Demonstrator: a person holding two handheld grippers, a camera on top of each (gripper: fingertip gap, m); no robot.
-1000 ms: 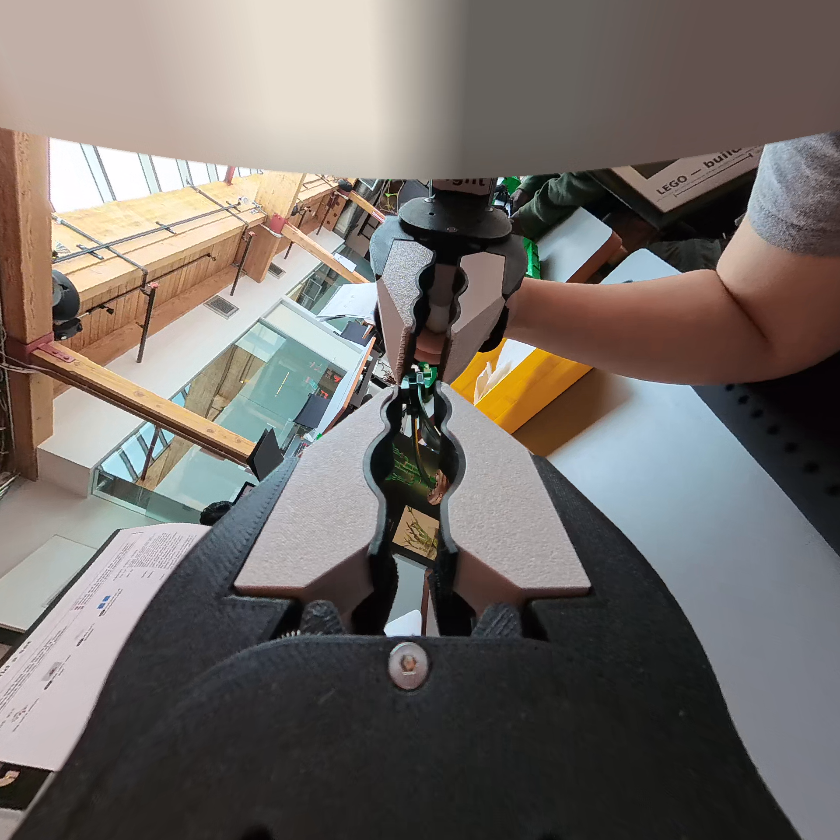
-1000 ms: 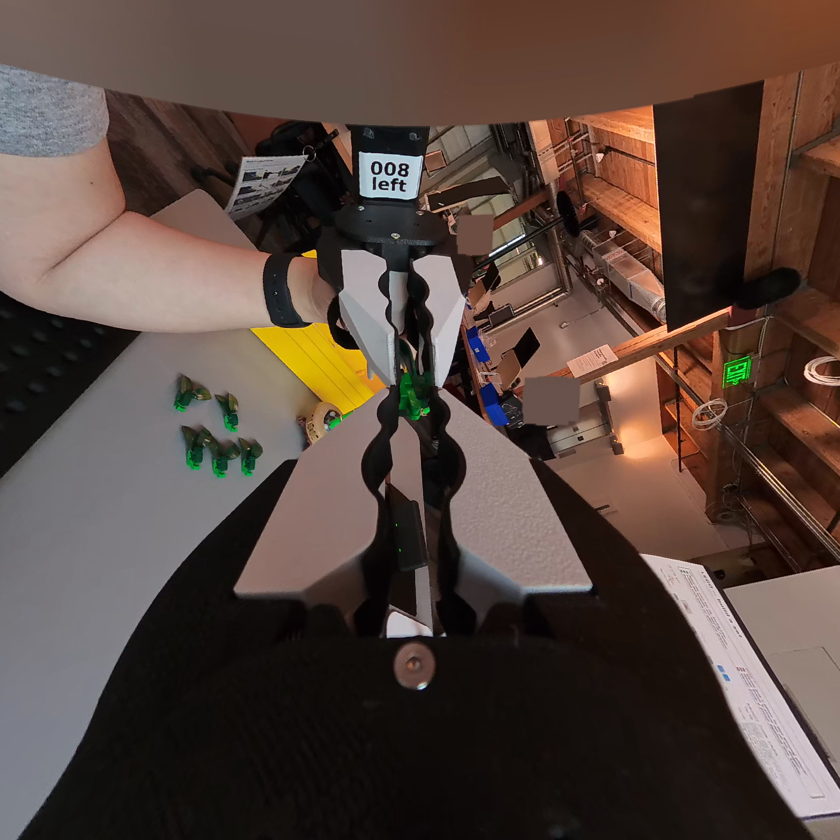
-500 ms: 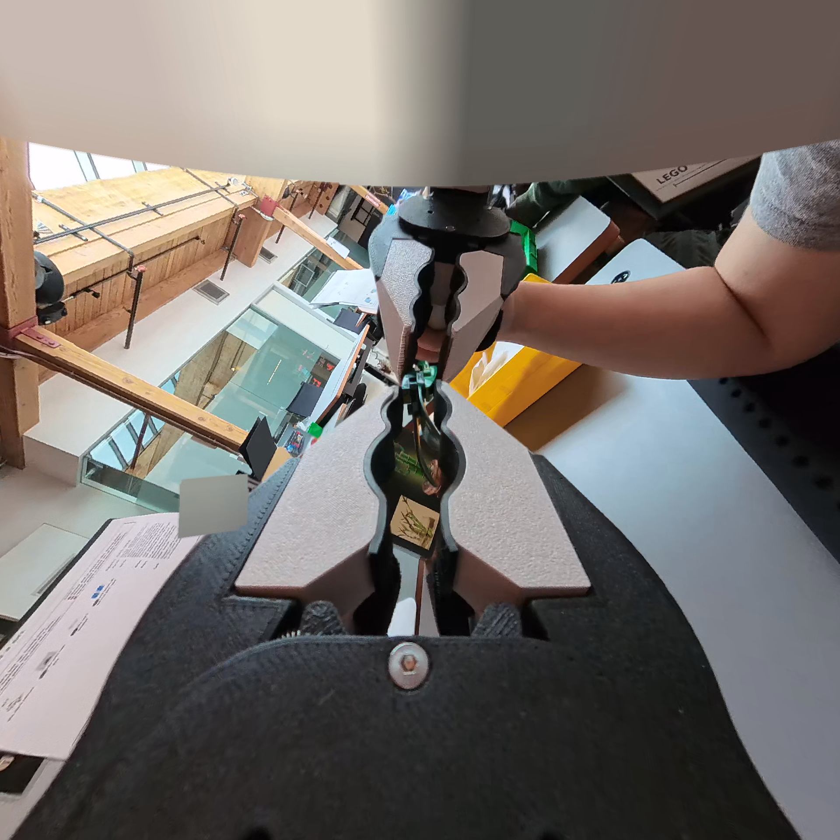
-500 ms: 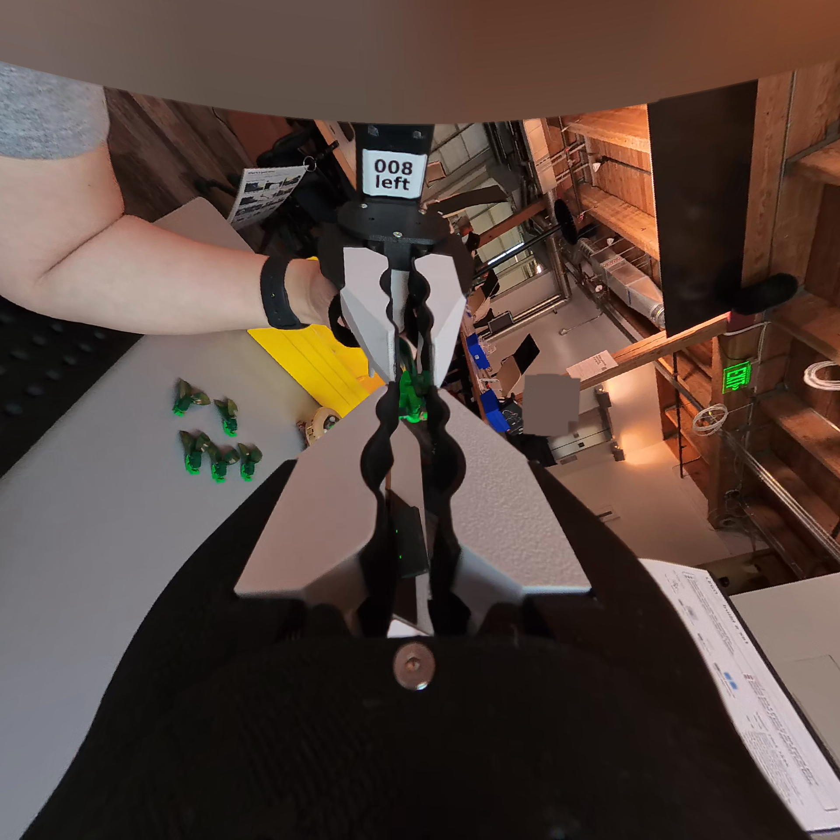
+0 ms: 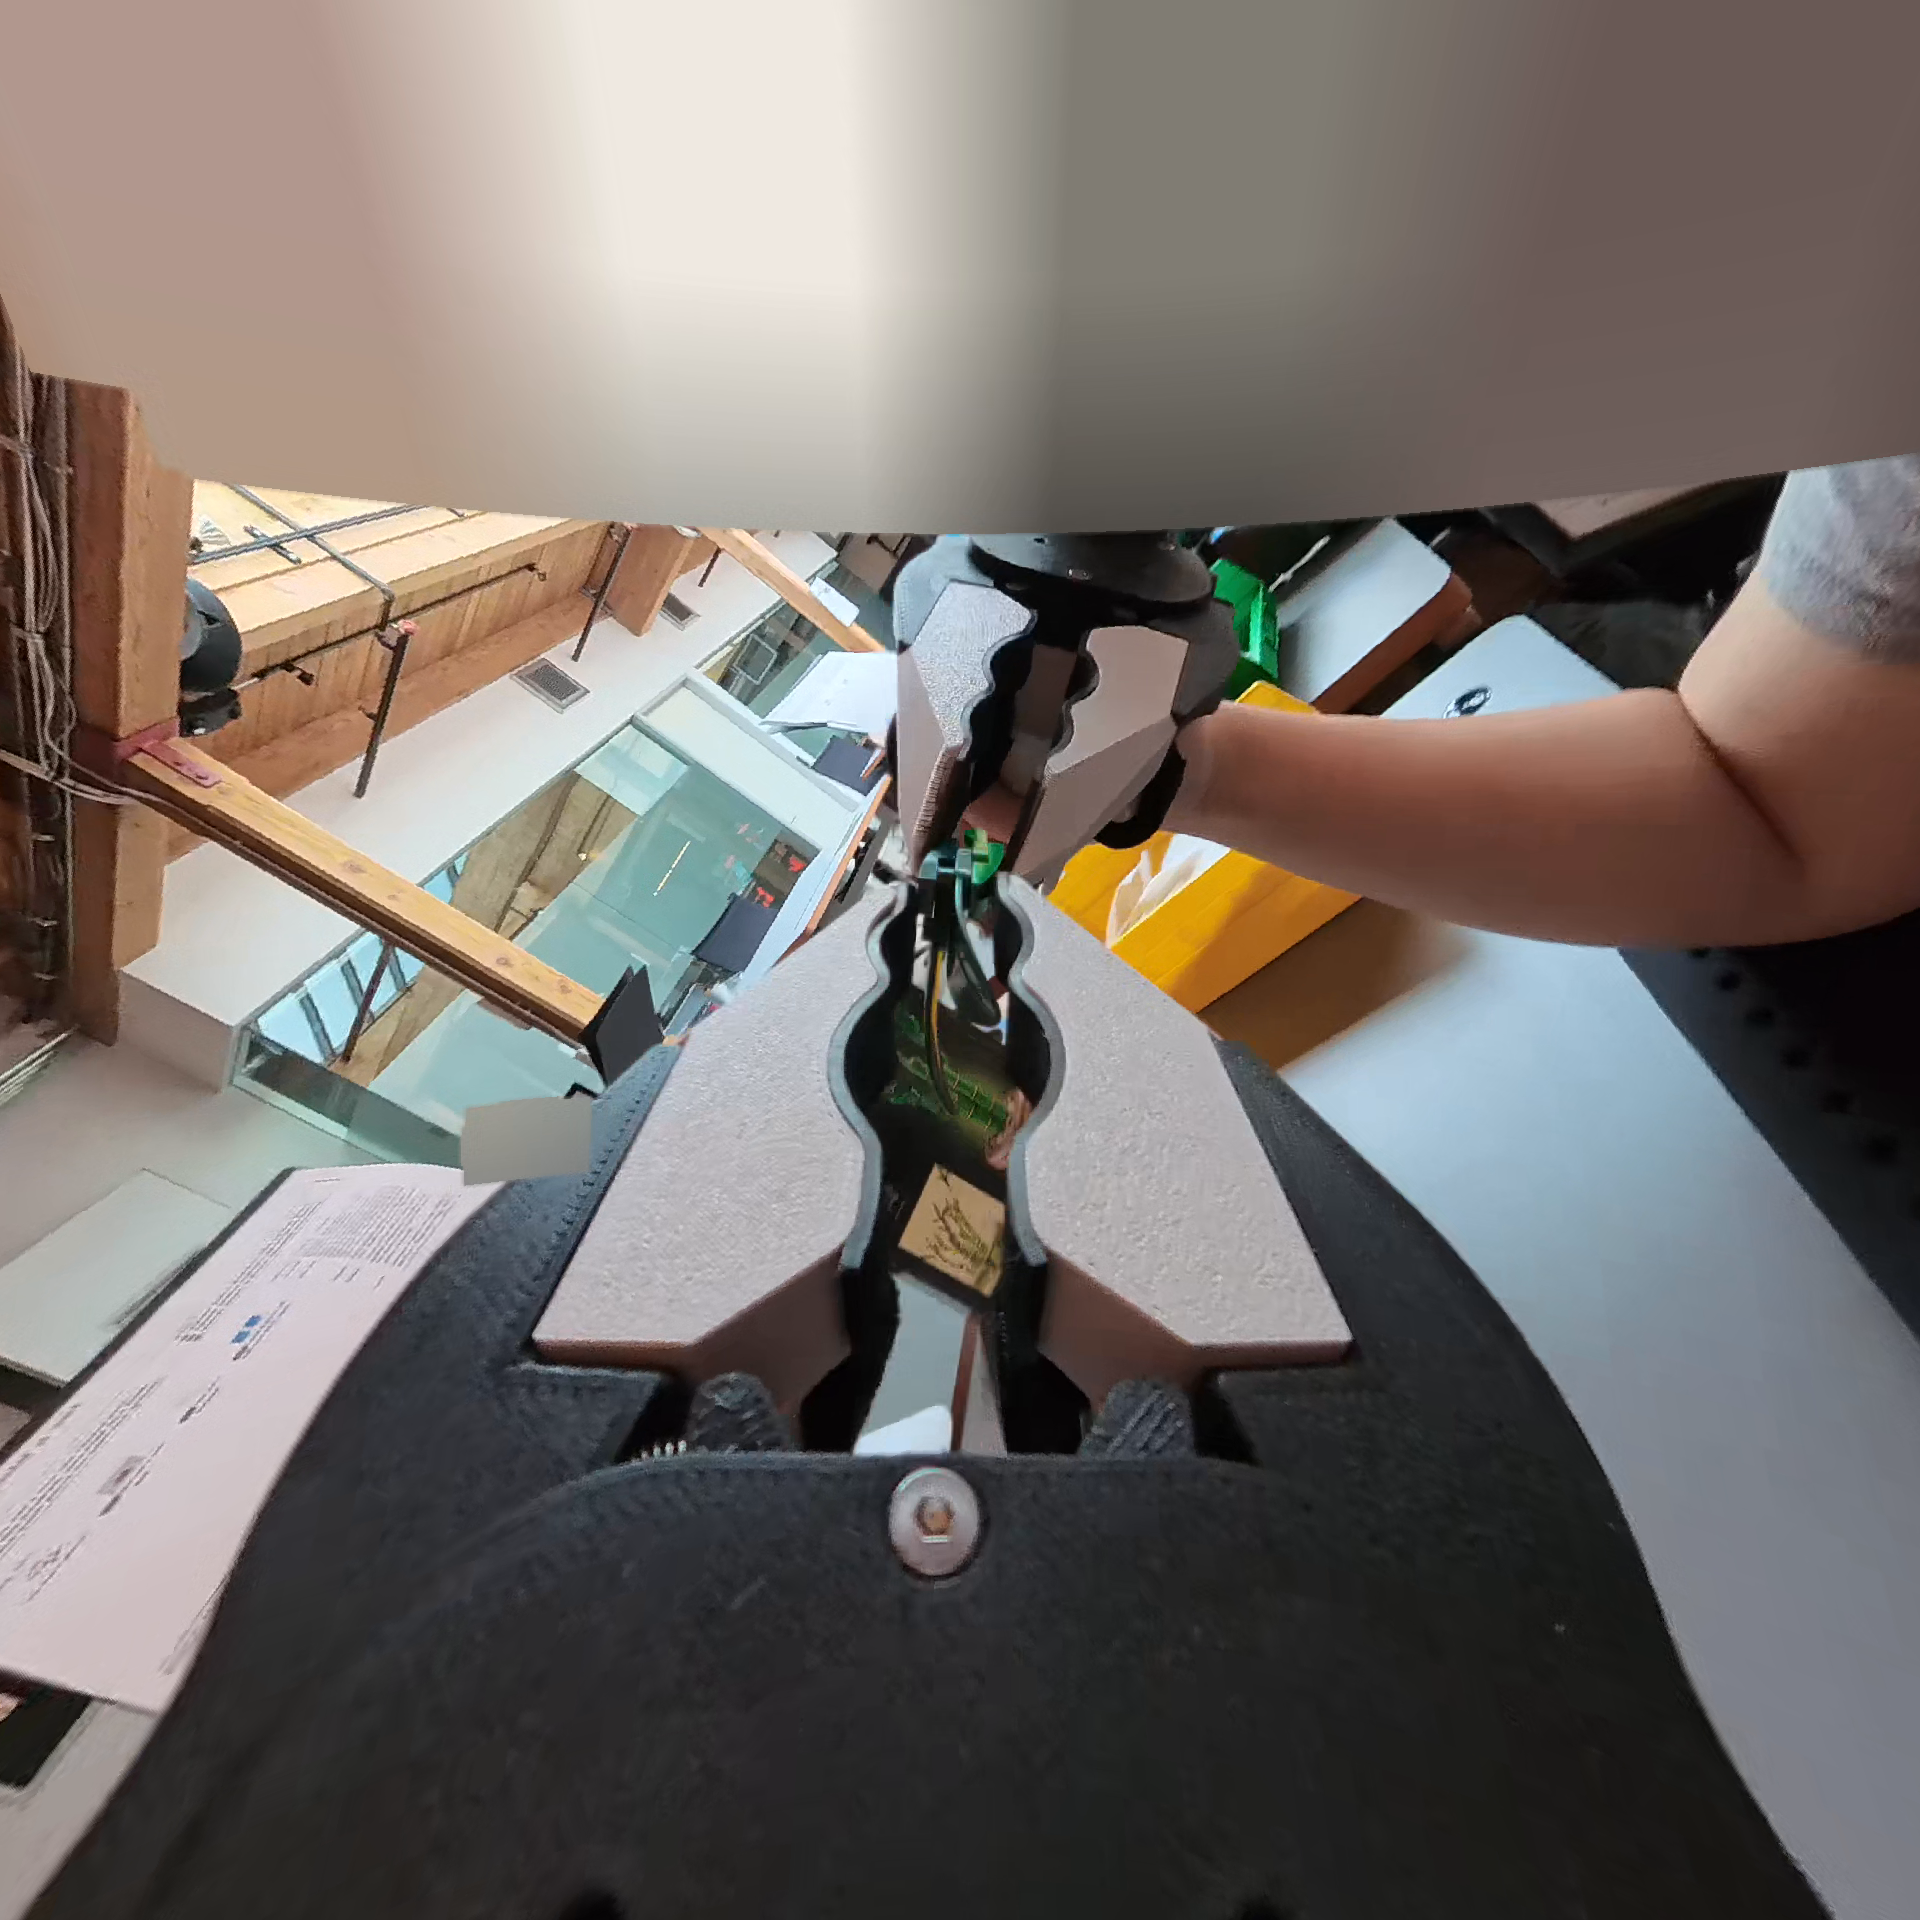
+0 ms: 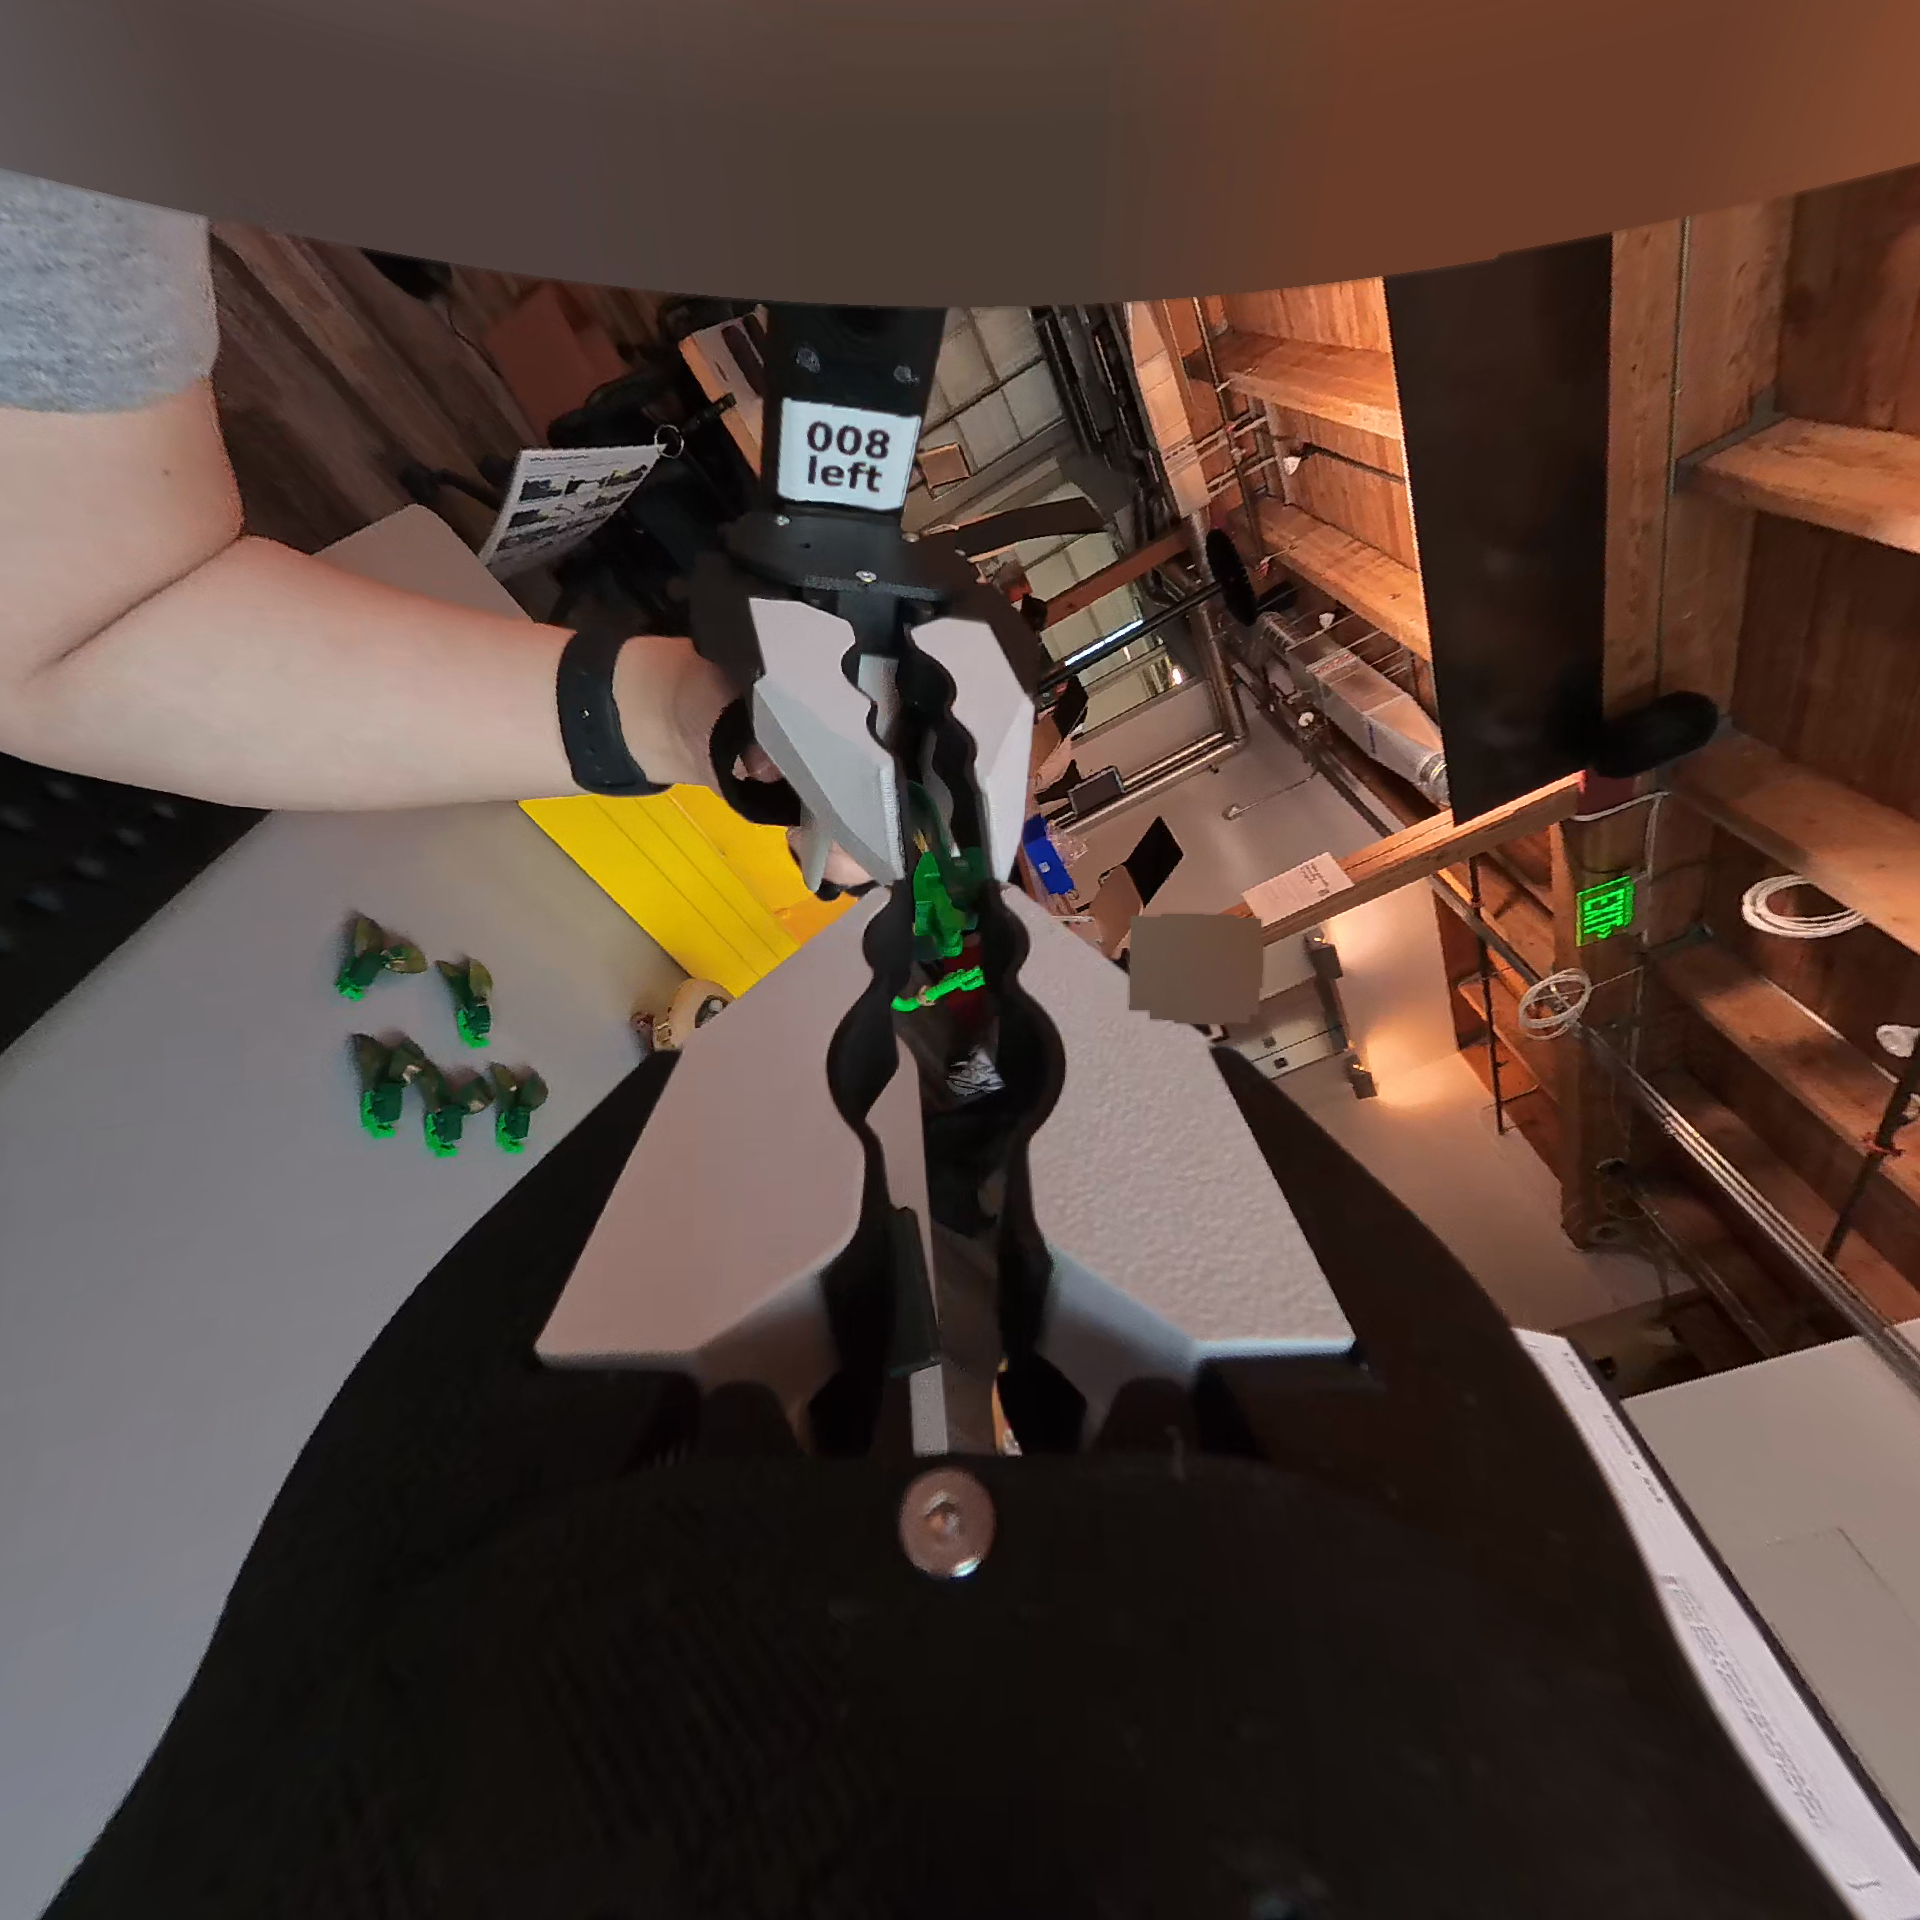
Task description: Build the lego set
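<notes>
Both grippers are held in the air, tip to tip. My left gripper (image 5: 956, 902) is shut on a small green lego piece (image 5: 961, 860) with a dark stem. My right gripper (image 6: 940, 920) is shut on a bright green lego piece (image 6: 940, 899). The two pieces touch where the tips meet. The right gripper (image 5: 982, 844) shows ahead in the left wrist view, and the left gripper (image 6: 940, 868) shows ahead in the right wrist view. Several loose green lego pieces (image 6: 436, 1049) lie on the white table (image 6: 208, 1299) to the left.
A yellow box (image 6: 686, 883) stands on the table behind the grippers; it also shows in the left wrist view (image 5: 1216, 935). A small tape roll (image 6: 696, 1008) lies next to it. A printed sheet (image 5: 208, 1403) lies at the table edge. A person's arm (image 5: 1507, 810) holds each gripper. My two grippers' fingertips are within a few centimetres of each other.
Both grippers have stayed tip to tip on the green pieces. The pair has tilted and shifted a little, and the left gripper looks slightly nearer in the right wrist view.
</notes>
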